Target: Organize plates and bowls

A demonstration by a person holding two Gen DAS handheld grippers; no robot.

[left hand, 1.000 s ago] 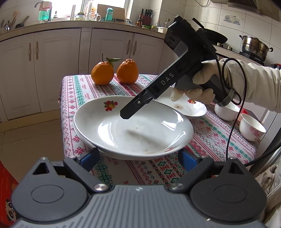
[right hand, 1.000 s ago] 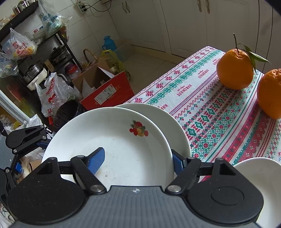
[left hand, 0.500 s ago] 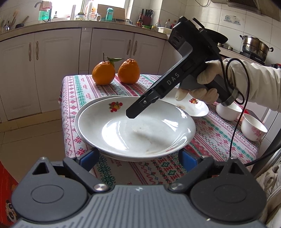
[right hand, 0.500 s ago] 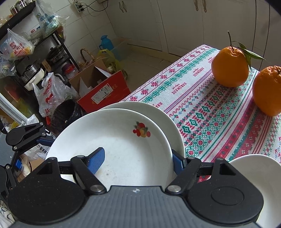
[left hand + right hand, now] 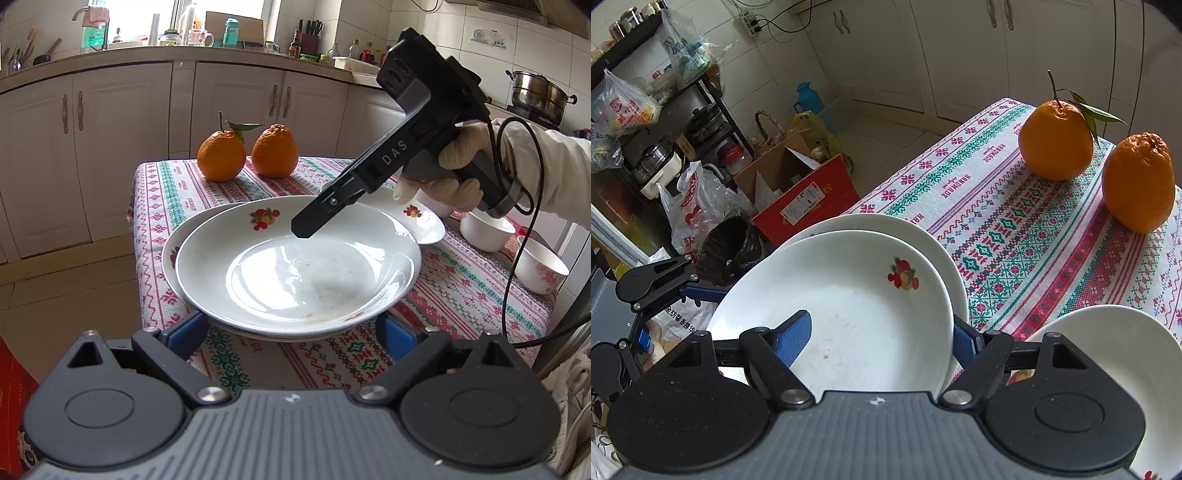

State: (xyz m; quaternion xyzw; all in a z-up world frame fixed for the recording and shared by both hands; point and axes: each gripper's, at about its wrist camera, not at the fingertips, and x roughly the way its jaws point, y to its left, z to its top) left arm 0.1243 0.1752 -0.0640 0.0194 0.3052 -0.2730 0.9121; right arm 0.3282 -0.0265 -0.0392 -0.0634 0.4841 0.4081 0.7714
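A white deep plate with a fruit print point(image 5: 295, 269) lies on a second white plate point(image 5: 168, 251) at the near left corner of the table. It also shows in the right wrist view point(image 5: 849, 310), with the lower plate point(image 5: 938, 247) peeking out behind. My left gripper point(image 5: 291, 328) is open, its blue pads low on either side of the plate's near rim. My right gripper point(image 5: 881, 338) is open, one finger over the plate's inside, the other outside its rim. A third plate point(image 5: 424, 221) lies behind, by two white bowls point(image 5: 487, 230) point(image 5: 539, 264).
Two oranges point(image 5: 221, 155) point(image 5: 275, 151) stand at the table's far end on the patterned cloth point(image 5: 1015, 229). Kitchen cabinets stand behind. On the floor to the left are a red box point(image 5: 805, 199), bags and a black bin point(image 5: 727, 247).
Both grippers have drawn back and risen a little from the stacked plates. The right gripper's finger sits higher over the top plate. Both stay open.
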